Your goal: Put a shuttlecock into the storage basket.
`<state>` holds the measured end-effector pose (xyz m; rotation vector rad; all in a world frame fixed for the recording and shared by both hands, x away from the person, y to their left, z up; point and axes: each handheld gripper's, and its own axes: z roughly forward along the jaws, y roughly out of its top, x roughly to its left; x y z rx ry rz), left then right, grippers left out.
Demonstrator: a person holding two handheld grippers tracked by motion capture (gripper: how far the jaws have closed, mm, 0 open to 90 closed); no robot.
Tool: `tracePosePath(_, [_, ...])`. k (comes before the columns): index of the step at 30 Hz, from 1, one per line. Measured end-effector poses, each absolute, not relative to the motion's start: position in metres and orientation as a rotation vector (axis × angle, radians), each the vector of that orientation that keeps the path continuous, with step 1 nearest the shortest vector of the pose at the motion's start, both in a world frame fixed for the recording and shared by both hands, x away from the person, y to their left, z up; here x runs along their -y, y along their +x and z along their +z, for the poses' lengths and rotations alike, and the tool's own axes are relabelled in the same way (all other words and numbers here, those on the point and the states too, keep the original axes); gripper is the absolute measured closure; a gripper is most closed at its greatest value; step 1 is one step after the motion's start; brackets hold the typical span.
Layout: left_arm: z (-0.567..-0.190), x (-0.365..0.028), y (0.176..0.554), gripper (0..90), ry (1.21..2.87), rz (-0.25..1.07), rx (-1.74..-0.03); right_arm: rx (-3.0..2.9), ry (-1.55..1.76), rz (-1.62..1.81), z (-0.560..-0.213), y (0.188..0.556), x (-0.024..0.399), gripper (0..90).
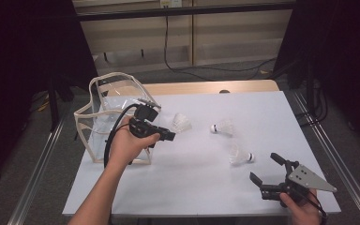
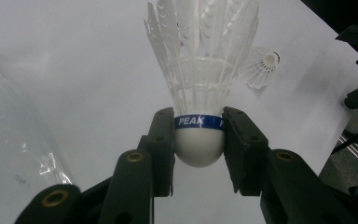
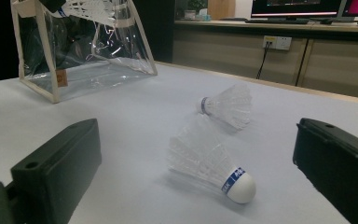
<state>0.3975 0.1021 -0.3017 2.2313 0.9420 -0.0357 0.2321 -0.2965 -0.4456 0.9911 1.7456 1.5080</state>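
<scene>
Your left gripper (image 2: 198,140) is clamped on the shuttlecock (image 2: 199,84) by its cork, feathers pointing away from you, just beside the clear bag (image 1: 104,101) at the table's (image 1: 192,187) left edge.

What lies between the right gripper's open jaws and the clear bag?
Two shuttlecocks on the white table: the nearer shuttlecock and the farther shuttlecock, before the clear bag, in the right gripper view.

White feathered shuttlecock (image 2: 199,88) with blue-banded white cork, clear bag (image 1: 104,101) trimmed in cream, black gripper (image 1: 168,135), white desk (image 1: 262,108)
</scene>
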Motion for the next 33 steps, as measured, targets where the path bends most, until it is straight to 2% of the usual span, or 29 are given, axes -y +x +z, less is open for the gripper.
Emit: tracePosePath(33, [-0.284, -0.102, 0.403, 65.6, 2.243, -0.034, -0.938, -1.745, 0.990, 1.509, -0.446, 0.232, 0.297, 0.7])
